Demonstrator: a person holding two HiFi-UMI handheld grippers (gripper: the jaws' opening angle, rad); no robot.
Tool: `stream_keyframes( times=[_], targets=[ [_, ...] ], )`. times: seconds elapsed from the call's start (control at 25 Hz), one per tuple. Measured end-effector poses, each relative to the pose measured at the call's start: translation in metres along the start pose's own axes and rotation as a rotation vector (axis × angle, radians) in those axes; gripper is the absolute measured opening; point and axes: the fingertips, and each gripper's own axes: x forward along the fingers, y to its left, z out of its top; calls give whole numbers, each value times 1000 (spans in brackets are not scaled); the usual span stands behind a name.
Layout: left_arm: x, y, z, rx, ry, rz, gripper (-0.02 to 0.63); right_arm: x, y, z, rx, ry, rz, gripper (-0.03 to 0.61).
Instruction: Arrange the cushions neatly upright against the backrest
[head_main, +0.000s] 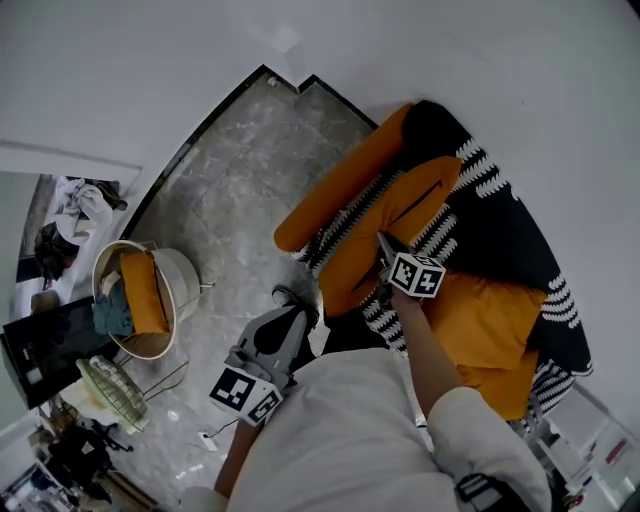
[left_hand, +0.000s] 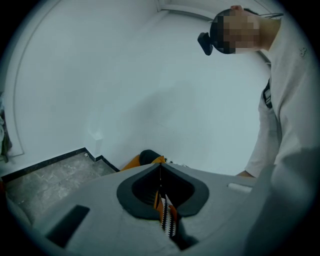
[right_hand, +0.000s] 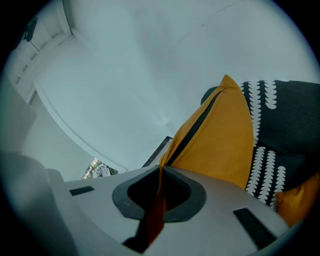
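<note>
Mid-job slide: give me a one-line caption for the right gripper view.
The right gripper shut on the edge of an orange cushion, with the black-and-white sofa cover behind it.

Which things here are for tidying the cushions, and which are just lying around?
For the job:
- orange zip cushion, pinched by the right gripper
- patterned fabric, pinched in the left gripper
- other orange cushions
- sofa

Just lying about:
- round basket of soft things
- heap of clothes
- dark screen
</note>
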Motion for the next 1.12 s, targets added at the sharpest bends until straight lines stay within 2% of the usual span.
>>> stream_keyframes(
  times=[0.36,0.84,0.92,1.12],
  targets=[
    [3,37,18,5,24,-23,14,87,41,8,-27,48,2,25],
    [-16,114,54,60,80,-100,14,155,60,9,-57,64,-191,25],
    [-20,129,57,69,93,-120,14,161,63,9,-43,43,-211,38],
    [-28,150,62,88,111,-188,14,157,73,16,-2,-20,-255,126]
  ],
)
